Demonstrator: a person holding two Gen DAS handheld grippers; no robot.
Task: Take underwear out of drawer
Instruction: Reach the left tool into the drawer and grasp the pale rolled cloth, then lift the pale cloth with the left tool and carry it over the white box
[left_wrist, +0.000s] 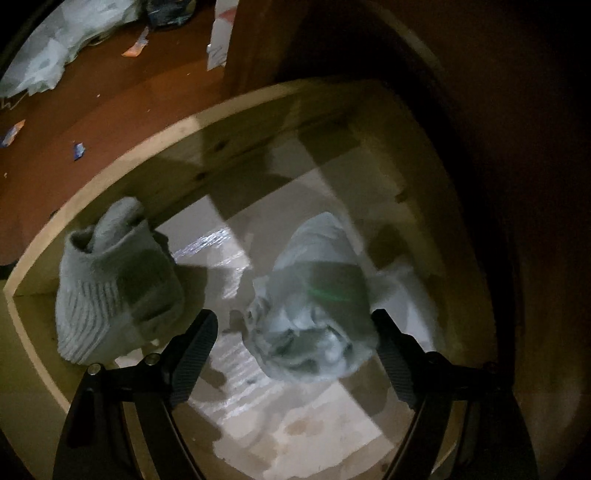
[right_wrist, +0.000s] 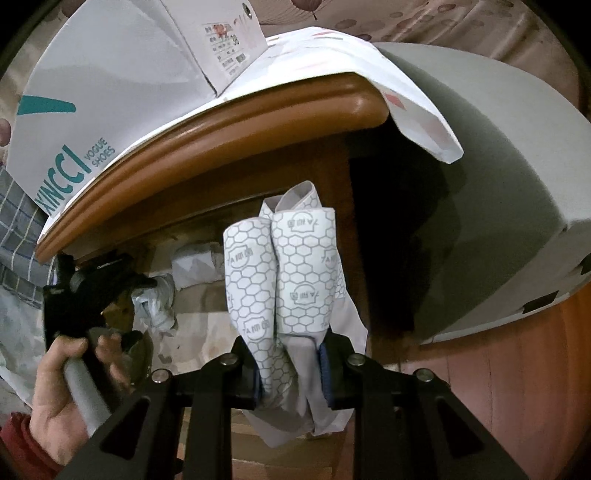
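Observation:
In the left wrist view my left gripper (left_wrist: 295, 325) is open inside the wooden drawer (left_wrist: 155, 147), its fingers on either side of a crumpled pale grey underwear bundle (left_wrist: 314, 314) on the drawer floor. A folded grey ribbed garment (left_wrist: 110, 280) lies at the drawer's left wall. In the right wrist view my right gripper (right_wrist: 290, 365) is shut on a rolled white underwear with a grey hexagon print (right_wrist: 284, 269), held up outside the drawer. The left gripper (right_wrist: 92, 284), held by a hand, reaches into the drawer there beside the grey bundle (right_wrist: 155, 302).
The brown cabinet top (right_wrist: 221, 122) overhangs the drawer and carries a white shoe box (right_wrist: 92, 85) and paper. A grey rounded object (right_wrist: 498, 184) stands to the right. Scraps and a plastic bag (left_wrist: 48, 55) lie on the red-brown floor. White paper (right_wrist: 192, 262) lies deep in the drawer.

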